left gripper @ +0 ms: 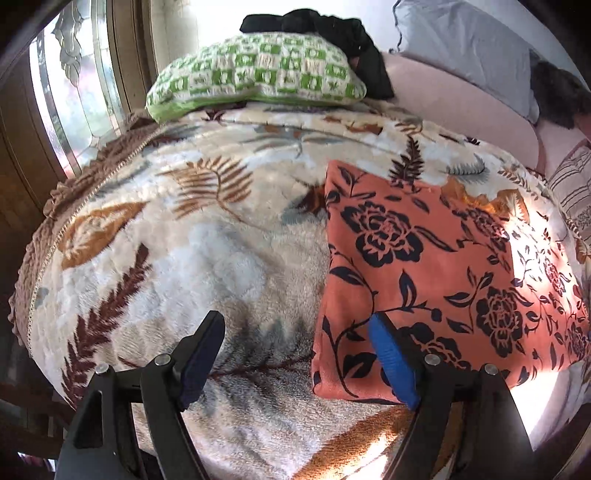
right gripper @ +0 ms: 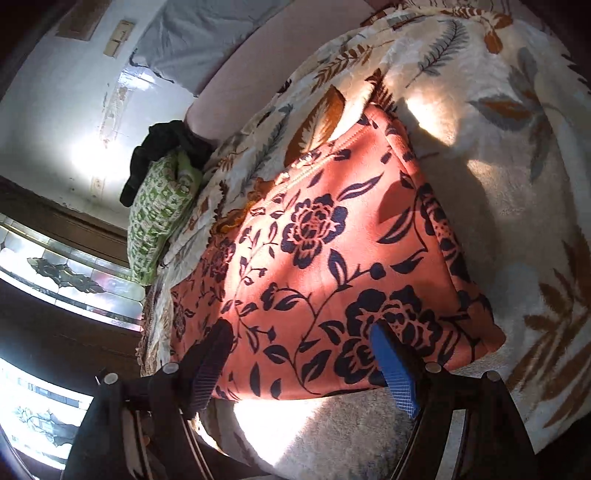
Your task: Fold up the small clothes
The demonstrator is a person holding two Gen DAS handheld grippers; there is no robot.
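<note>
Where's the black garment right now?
The black garment lies bunched at the far end of the bed, draped over the green checked pillow, beyond the folded orange floral cloth; the right wrist view shows it at left.

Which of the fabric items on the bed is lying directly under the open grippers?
The orange garment with dark flowers, folded flat on the leaf-print blanket. The green checked pillow and the black garment lie far off at the bed's end.
</note>
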